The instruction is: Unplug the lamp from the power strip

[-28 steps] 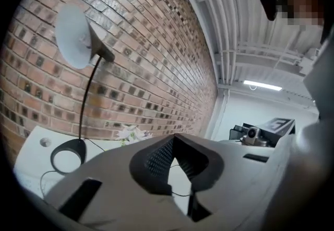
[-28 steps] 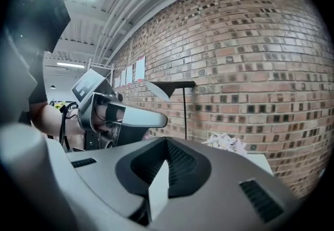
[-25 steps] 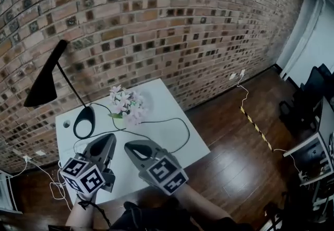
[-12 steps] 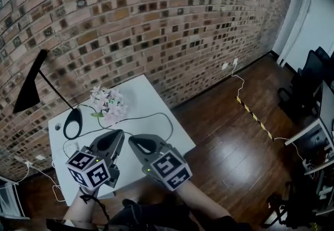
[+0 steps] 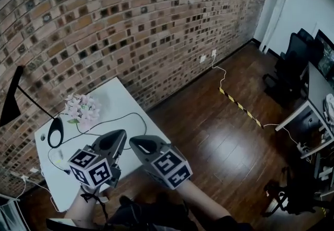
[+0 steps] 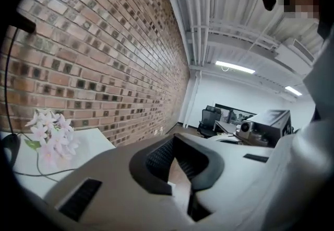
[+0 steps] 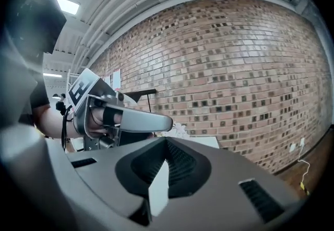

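Lamp (image 5: 56, 131) stands on the white surface (image 5: 112, 102), its black base just beside the pink flowers (image 5: 82, 108). Left gripper (image 5: 121, 134) and right gripper (image 5: 133, 141) hover side by side on the person's side of the flowers, both jaws closed and empty.

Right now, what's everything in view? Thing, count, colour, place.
Table: one, white, lower left against the wall.
Lamp: one, black, at the table's far left end.
Flowers: one bunch, pink, on the table beside the lamp base.
Cable: one, black, looping across the table.
Wall: one, red-brown brick, behind the table.
Floor: dark wood, right of the table.
Tape strip: one, yellow-black, on the floor.
Office chair: one, black, far right.
Power strip: cannot make one out.
Left gripper: one, grey, shut, empty, over the table's near edge.
Right gripper: one, grey, shut, empty, beside the left.
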A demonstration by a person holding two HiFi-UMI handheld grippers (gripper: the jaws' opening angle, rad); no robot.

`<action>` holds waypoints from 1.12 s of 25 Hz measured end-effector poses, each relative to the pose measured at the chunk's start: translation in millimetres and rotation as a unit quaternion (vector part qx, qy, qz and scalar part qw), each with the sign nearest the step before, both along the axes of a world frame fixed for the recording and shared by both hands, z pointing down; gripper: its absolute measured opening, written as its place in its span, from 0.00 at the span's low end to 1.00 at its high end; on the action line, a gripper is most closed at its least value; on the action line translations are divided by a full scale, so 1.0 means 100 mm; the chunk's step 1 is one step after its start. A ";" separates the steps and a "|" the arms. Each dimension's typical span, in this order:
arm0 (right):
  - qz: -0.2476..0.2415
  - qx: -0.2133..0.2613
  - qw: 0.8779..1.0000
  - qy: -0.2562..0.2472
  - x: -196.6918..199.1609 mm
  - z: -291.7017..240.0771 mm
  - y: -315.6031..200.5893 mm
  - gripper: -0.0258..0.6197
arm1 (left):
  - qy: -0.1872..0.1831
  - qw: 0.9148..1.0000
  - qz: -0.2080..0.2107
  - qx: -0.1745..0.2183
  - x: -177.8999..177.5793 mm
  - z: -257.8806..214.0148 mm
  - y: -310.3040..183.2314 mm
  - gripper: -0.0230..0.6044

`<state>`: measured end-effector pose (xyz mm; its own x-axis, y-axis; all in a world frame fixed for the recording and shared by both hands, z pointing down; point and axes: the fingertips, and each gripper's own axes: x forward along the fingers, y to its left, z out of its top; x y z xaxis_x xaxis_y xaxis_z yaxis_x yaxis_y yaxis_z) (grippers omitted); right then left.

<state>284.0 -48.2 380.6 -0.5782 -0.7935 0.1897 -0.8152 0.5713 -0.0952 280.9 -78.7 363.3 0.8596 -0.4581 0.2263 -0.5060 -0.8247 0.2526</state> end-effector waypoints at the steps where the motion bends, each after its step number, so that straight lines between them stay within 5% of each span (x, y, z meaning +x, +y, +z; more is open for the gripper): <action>1: 0.010 -0.001 1.000 -0.002 0.09 0.02 0.02 0.03 | -0.004 1.000 0.008 -0.001 0.09 0.02 0.03 0.03; 10: 0.120 -0.016 0.993 -0.018 0.81 0.10 0.19 0.03 | -0.016 0.995 0.095 -0.029 0.83 0.14 0.08 0.03; 17: 0.221 -0.039 0.974 0.005 1.46 0.14 0.24 0.02 | 0.001 0.981 0.192 -0.042 1.49 0.20 0.14 0.03; 28: 0.289 -0.052 0.955 0.041 1.64 0.08 -0.09 0.02 | 0.029 0.964 0.250 -0.084 1.74 0.24 -0.25 0.03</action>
